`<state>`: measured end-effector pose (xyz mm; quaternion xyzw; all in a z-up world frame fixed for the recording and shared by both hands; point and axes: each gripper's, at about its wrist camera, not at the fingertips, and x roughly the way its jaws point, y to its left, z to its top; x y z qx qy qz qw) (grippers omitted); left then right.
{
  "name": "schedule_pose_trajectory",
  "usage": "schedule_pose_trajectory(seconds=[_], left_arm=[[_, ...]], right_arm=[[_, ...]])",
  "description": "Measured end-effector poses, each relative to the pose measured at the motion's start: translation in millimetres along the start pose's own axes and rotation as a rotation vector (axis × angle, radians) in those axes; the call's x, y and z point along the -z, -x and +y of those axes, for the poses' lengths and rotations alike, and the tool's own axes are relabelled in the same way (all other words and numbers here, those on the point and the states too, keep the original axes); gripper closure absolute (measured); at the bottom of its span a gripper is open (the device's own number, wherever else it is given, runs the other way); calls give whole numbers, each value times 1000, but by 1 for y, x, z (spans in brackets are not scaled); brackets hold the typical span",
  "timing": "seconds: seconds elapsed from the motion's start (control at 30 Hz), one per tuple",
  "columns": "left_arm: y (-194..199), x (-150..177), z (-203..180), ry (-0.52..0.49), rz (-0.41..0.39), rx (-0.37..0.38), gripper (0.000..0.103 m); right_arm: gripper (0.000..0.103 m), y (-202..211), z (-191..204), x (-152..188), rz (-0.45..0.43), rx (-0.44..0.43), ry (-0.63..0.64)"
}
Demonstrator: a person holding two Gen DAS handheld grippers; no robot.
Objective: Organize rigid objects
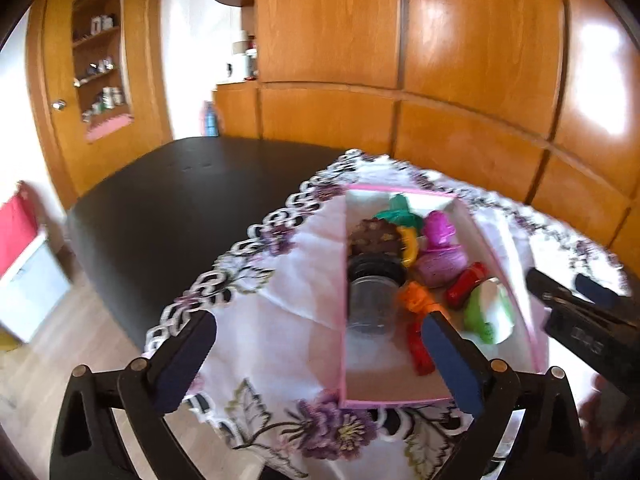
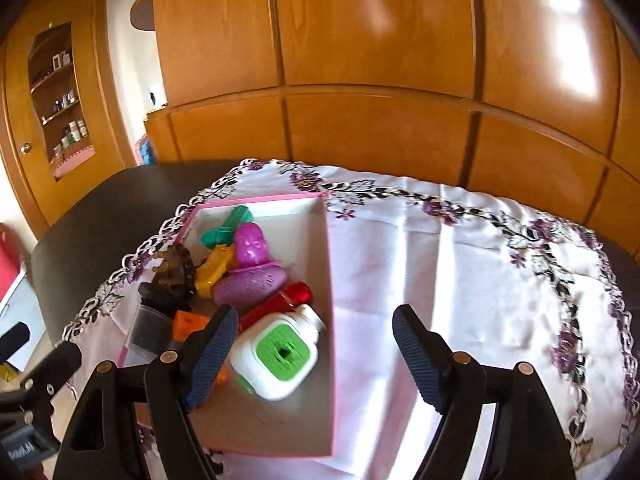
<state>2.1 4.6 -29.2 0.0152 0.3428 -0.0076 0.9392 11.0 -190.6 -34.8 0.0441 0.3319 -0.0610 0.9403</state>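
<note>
A pink-rimmed cardboard box [image 1: 436, 196] [image 2: 329, 280] lies on a white floral tablecloth. It holds several items: a white and green plastic device [image 2: 280, 356] [image 1: 490, 312], a red tube [image 2: 280, 300] [image 1: 466, 284], purple toys [image 2: 252, 268] [image 1: 440, 248], a yellow piece [image 2: 214, 268], a green piece [image 2: 228, 226], a brown cookie-like toy [image 1: 374, 236], a clear jar with a black lid [image 1: 370, 296] and an orange piece [image 1: 418, 300]. My left gripper [image 1: 320, 360] is open and empty above the box's near-left corner. My right gripper [image 2: 316, 356] is open and empty above the box's near end.
The tablecloth [image 2: 460, 280] covers part of a dark table [image 1: 180, 208]. Wooden wardrobe panels [image 2: 380, 60] stand behind the table. A wooden shelf unit [image 1: 102, 60] and a red and white item [image 1: 20, 248] are at the left. The right gripper shows in the left wrist view [image 1: 576, 292].
</note>
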Motion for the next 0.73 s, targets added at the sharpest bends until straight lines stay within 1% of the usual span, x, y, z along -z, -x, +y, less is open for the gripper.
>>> schedule_pose_trajectory(seconds=[0.17,0.27,0.47,0.6,0.73], left_arm=[[6,5,-6,-8,4,1,0],[12,6,-9,-17,-14,-2,0],[19,4,-10,-13,-28,20,0],[23,6,-12,-28,-59,-1,0],[21,6,-10,-18,-47,12,0]], right_arm=[[22,9,-1,7,-14,6,8],[22,12,1,8,-20,6,8],[22,16,3,10,-30,6,10],[22,16,4,11,-26,6,16],[22,16,6,13,-19,3,20]])
